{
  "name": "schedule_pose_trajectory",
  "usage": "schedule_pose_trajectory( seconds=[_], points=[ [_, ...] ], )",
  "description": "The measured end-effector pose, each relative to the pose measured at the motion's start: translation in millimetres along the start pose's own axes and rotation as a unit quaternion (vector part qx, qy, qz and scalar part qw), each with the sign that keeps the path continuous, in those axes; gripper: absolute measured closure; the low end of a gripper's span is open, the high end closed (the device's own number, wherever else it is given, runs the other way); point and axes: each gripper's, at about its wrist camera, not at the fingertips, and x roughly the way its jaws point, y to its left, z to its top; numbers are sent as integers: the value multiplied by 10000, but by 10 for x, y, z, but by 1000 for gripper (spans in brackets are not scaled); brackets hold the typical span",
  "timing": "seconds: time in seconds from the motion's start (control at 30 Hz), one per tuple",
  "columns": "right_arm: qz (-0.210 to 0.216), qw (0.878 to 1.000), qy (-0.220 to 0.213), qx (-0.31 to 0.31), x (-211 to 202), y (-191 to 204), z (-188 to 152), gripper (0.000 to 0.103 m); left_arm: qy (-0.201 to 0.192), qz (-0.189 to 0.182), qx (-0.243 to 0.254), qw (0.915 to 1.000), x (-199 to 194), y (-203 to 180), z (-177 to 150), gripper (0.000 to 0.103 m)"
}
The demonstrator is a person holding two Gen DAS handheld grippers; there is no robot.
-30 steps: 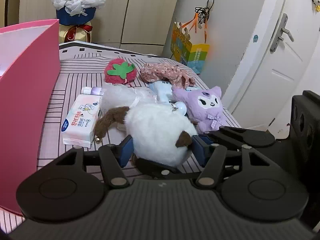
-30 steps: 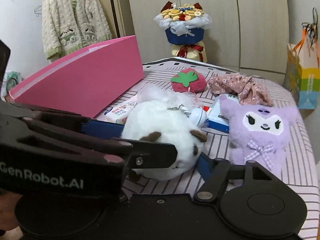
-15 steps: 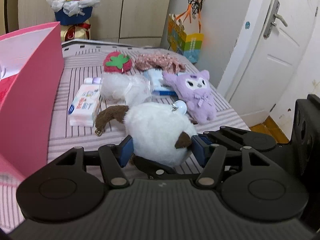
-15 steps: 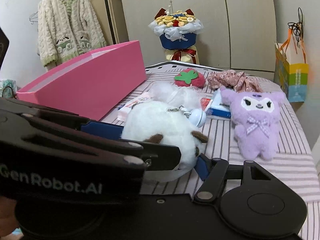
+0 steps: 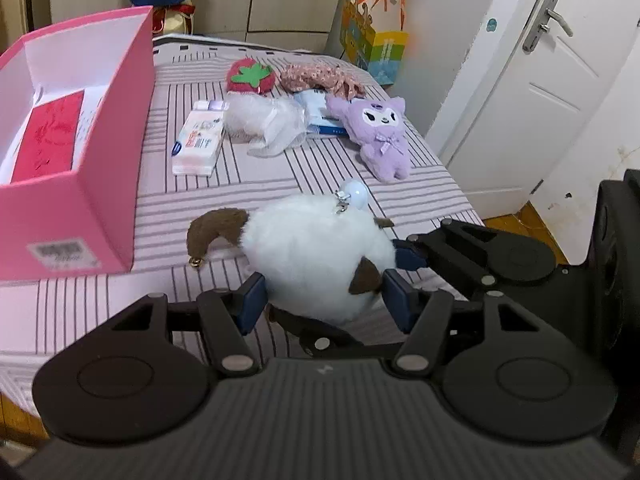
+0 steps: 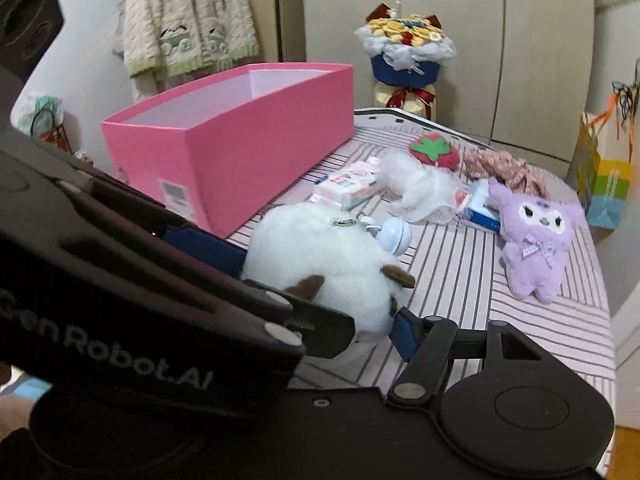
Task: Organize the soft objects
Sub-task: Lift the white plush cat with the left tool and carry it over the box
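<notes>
Left hand-held gripper (image 5: 322, 300): blue pads clamped on both flanks of white plush (image 5: 316, 258), lifted above the striped bed (image 5: 400, 196).
Right hand-held gripper (image 6: 320, 316): pads pressed on same plush; apparently shared support for a squashy body.
Pink box (image 5: 100, 168): 10 o'clock, open-topped, likely destination.
Purple plush (image 5: 380, 136): 1 o'clock, lying on the bed.

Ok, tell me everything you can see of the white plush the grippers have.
The white plush is round and fluffy, with a curled brown tail ending in a small gold bell, brown ear-like tips, and a metal clasp with a pale blue ball. It looks raised above the striped bed, pinched between the left gripper and right gripper.
</notes>
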Motion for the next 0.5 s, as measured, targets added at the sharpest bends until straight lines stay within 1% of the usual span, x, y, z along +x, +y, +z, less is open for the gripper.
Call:
schedule_pose_trajectory(
  seconds=[0.1,0.23,0.37,0.5],
  points=[
    [43,9999,87,-133,-99,123,45,31,105,15,-50,9999,-150,17,-6,43],
    [97,9997,163,-179,-234,265,169,31,126,18,-140,9998,-374,55,2,43],
    [154,9993,122,-333,-350,412,299,31,134,33,-183,9997,-595,107,45,42],
    [318,9989,61,-344,-445,477,429,31,147,-18,-247,9996,-778,183,109,42]
  ],
)
